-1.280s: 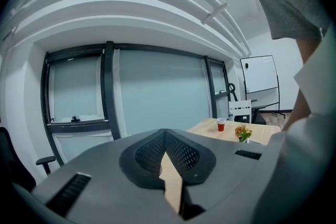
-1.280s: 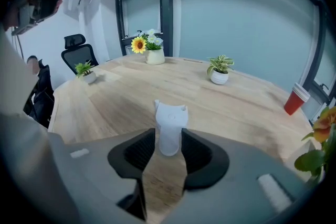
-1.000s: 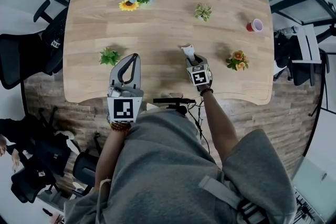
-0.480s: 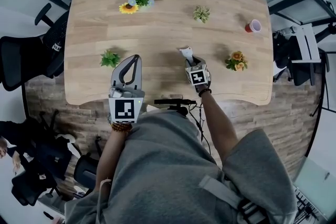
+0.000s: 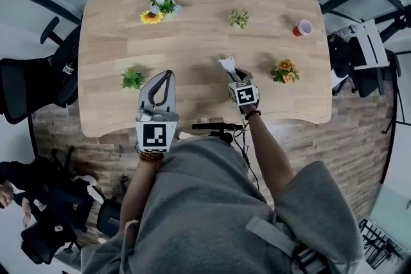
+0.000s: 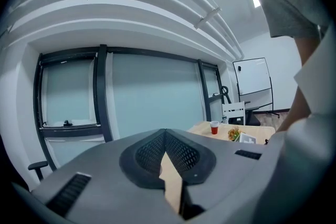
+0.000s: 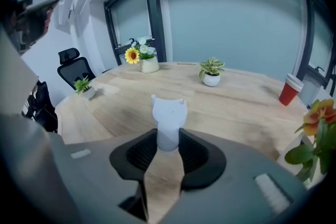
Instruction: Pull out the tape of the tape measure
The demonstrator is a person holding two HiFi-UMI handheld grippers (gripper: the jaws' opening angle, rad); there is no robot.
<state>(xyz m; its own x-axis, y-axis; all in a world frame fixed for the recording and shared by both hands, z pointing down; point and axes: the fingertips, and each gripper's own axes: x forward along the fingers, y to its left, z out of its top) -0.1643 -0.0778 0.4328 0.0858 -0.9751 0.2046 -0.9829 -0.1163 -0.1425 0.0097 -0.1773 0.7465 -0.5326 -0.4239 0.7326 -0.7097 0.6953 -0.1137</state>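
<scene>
1. The table (image 5: 192, 22) is left as before;
2. the left claw (image 6: 165, 136) is kept shut, empty;
3. the right claw (image 7: 168, 145) has just been closing; the white tape measure (image 7: 169, 113) is pinched between its jaws over mid-table, so pulling can probably be begun.

Holds left gripper (image 5: 167, 74) out ahead at left, nearly level, left marker cube (image 5: 155, 136) facing up. Shows its 2 jaws shut tip to tip, nothing between. Holds right gripper (image 7: 168, 140) ahead at right, angled down, right marker cube (image 5: 244, 95) facing up. Clamps a white piece (image 7: 169, 112) by its narrow neck between the 2 right pads, jaws just closing in on it. Reaches with both forearms bare below grey sleeves, left forearm (image 5: 138, 186) straight ahead, right forearm (image 5: 268, 151) slanting inward. Wears 1 band at each wrist.
</scene>
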